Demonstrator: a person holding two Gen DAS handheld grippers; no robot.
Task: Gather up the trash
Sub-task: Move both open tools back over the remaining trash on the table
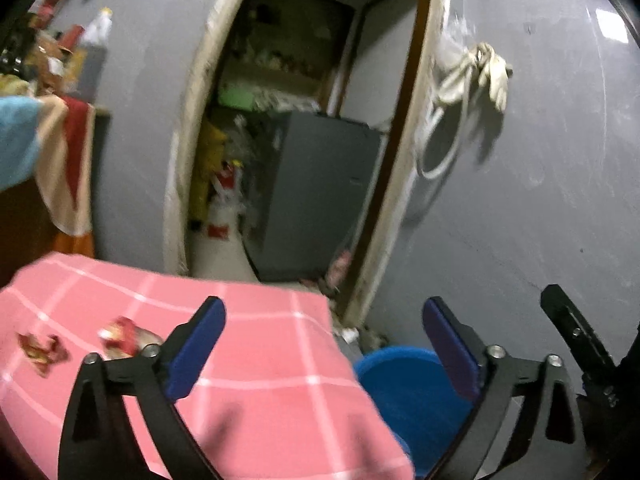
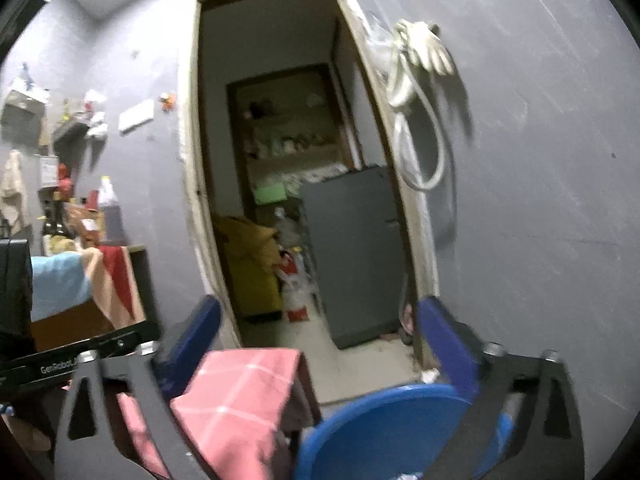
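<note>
Two crumpled red wrappers, one (image 1: 42,352) near the left edge and one (image 1: 124,336) beside it, lie on a table covered by a pink checked cloth (image 1: 260,360). My left gripper (image 1: 322,312) hovers open over the cloth's right part with nothing between its blue pads. A blue bin (image 1: 408,392) stands on the floor just right of the table. In the right wrist view, my right gripper (image 2: 320,312) is open and empty above the blue bin (image 2: 380,432) and the cloth's corner (image 2: 240,400). What lies inside the bin is hidden.
Straight ahead an open doorway (image 2: 288,160) leads to a room with a grey cabinet (image 2: 356,256) and yellow bags. A white hose and glove (image 2: 420,80) hang on the grey wall to the right. A cluttered counter with a bottle (image 2: 110,212) stands at the left.
</note>
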